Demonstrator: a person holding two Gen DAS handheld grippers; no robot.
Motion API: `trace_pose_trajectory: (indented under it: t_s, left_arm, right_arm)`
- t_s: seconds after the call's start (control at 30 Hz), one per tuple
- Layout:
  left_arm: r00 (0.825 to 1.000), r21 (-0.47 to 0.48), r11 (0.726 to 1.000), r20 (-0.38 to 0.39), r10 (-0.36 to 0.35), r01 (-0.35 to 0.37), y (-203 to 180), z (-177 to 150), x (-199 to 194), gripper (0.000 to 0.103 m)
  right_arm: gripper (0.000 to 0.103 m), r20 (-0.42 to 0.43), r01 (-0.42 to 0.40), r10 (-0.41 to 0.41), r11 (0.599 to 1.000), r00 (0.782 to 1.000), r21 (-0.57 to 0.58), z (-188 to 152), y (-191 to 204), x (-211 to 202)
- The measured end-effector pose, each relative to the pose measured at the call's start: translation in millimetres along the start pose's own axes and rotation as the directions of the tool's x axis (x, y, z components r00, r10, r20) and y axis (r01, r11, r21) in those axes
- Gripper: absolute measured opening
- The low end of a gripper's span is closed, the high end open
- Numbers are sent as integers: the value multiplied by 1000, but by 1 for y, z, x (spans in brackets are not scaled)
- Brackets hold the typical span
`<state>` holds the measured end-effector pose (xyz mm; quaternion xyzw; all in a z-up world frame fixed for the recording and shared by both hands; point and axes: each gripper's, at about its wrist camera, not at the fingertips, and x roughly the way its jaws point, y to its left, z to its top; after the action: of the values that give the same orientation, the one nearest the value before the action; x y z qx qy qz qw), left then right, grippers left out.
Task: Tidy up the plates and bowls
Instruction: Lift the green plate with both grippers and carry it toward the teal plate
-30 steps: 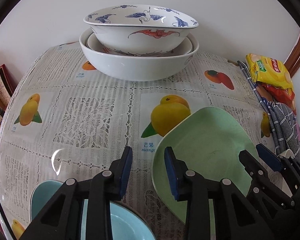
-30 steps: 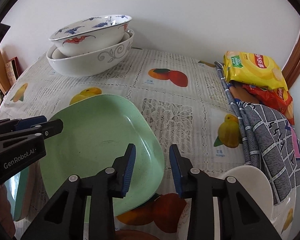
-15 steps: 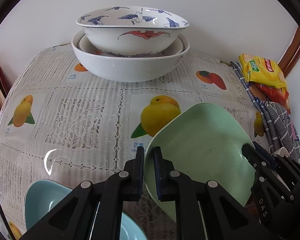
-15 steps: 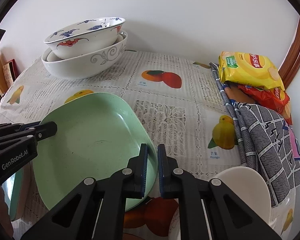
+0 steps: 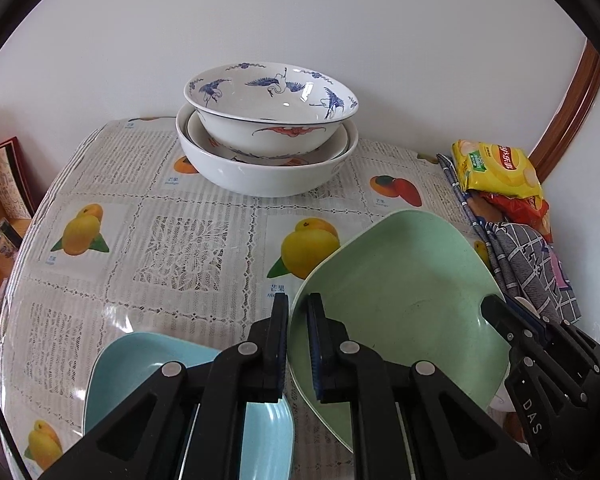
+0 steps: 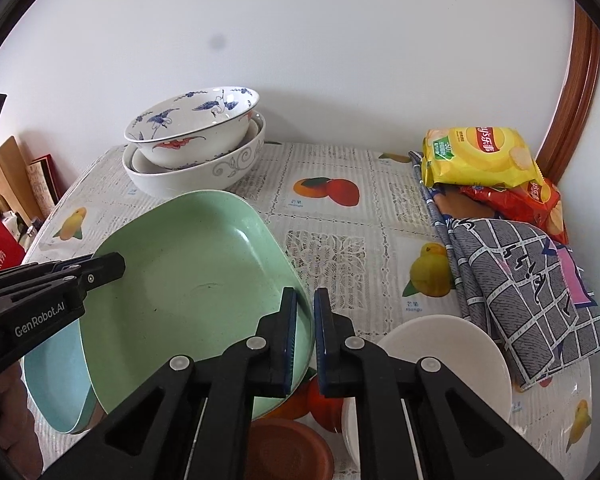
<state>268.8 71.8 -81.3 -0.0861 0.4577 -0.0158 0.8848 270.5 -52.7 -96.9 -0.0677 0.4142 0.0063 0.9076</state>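
Observation:
A square green plate (image 5: 400, 300) (image 6: 188, 280) hangs tilted a little above the table, carried by both grippers. My left gripper (image 5: 298, 308) is shut on its left rim, and my right gripper (image 6: 305, 304) is shut on the opposite rim. Each gripper shows in the other's view: the right gripper (image 5: 500, 312) and the left gripper (image 6: 108, 266). A light blue plate (image 5: 140, 364) (image 6: 52, 380) lies on the table below the green plate's left side. At the back, a blue-crane bowl (image 5: 272, 104) (image 6: 192, 124) is nested in a larger white bowl (image 5: 268, 176) (image 6: 204, 172).
A white plate (image 6: 452, 352) and a brown dish (image 6: 288, 448) sit at the near right. A checked cloth (image 6: 520, 280) and yellow and red crisp bags (image 6: 476, 156) line the right edge by the wall. Books (image 5: 8, 184) stand off the table's left side.
Both grippers went from open around the green plate's rims to shut on them. The plate has since been lifted off the table, and both views have risen and pulled back.

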Motion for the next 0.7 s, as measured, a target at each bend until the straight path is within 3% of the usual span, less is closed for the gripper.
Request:
trace_pose_trajectory:
  t_s: [0.7]
  left_arm:
    - [998, 15, 1000, 62, -6, 5, -22, -52, -83, 10]
  right_arm:
    - [9, 79, 11, -13, 999, 997, 32, -41, -8, -93]
